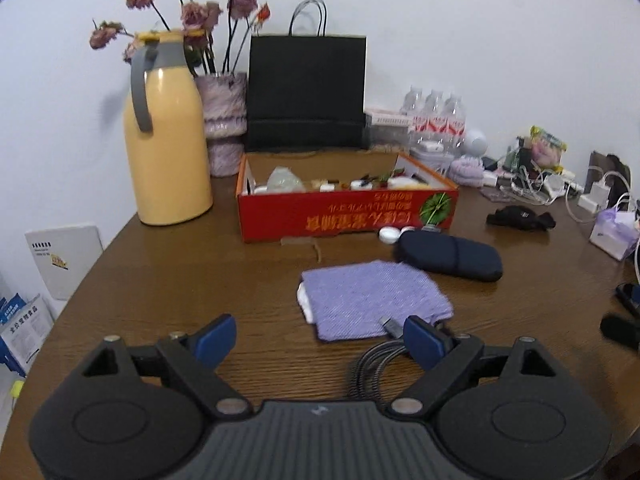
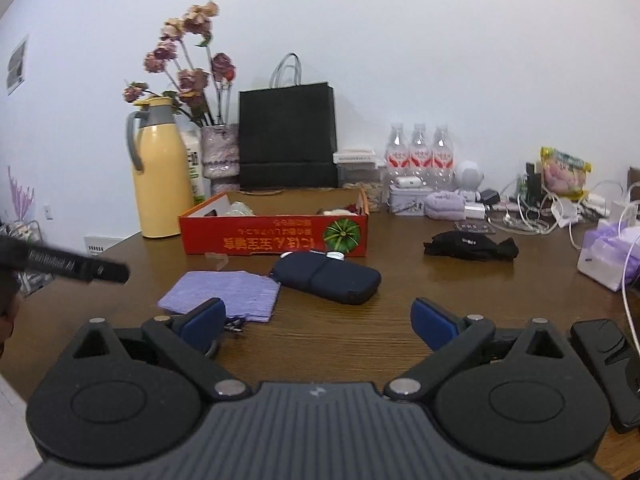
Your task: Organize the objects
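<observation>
Left tool (image 1: pixel 318 338) wide open (empty), right tool (image 2: pixel 318 322) likewise

Left gripper (image 1: pixel 320 338) and right gripper (image 2: pixel 318 322) both tilt slightly downward, jaws spread wide with nothing between them

Soft, even indoor light, faint shadows, slight overall blur, strong fisheye bending and dark corners.
</observation>
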Demonstrator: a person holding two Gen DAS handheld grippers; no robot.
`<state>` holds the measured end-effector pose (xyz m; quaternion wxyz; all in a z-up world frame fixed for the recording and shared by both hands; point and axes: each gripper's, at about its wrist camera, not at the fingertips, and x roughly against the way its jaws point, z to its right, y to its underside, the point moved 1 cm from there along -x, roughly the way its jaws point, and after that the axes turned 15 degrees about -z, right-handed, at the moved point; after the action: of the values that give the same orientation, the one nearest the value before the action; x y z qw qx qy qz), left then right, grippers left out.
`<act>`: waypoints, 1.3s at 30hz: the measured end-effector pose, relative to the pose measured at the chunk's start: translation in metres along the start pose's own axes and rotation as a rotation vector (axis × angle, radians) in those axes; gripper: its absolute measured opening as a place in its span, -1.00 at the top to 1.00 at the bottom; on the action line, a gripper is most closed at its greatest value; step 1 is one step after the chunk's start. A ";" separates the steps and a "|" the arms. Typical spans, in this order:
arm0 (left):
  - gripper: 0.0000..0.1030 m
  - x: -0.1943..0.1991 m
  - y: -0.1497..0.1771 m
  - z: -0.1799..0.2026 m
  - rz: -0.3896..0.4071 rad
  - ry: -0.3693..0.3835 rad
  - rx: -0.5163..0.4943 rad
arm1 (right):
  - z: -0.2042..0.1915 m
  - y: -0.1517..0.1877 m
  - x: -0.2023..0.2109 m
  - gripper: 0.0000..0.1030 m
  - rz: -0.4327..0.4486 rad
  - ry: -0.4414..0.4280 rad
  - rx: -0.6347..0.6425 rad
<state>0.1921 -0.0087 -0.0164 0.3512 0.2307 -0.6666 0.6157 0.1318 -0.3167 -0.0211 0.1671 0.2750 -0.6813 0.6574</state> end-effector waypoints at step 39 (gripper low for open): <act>0.99 -0.071 -0.095 -0.028 0.038 0.193 0.014 | -0.045 -0.105 -0.145 0.91 -0.065 -0.135 0.140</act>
<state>0.3132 -0.0029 -0.0079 0.4006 0.1602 -0.6295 0.6463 0.3032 -0.2483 -0.0188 0.1222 0.3516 -0.6342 0.6776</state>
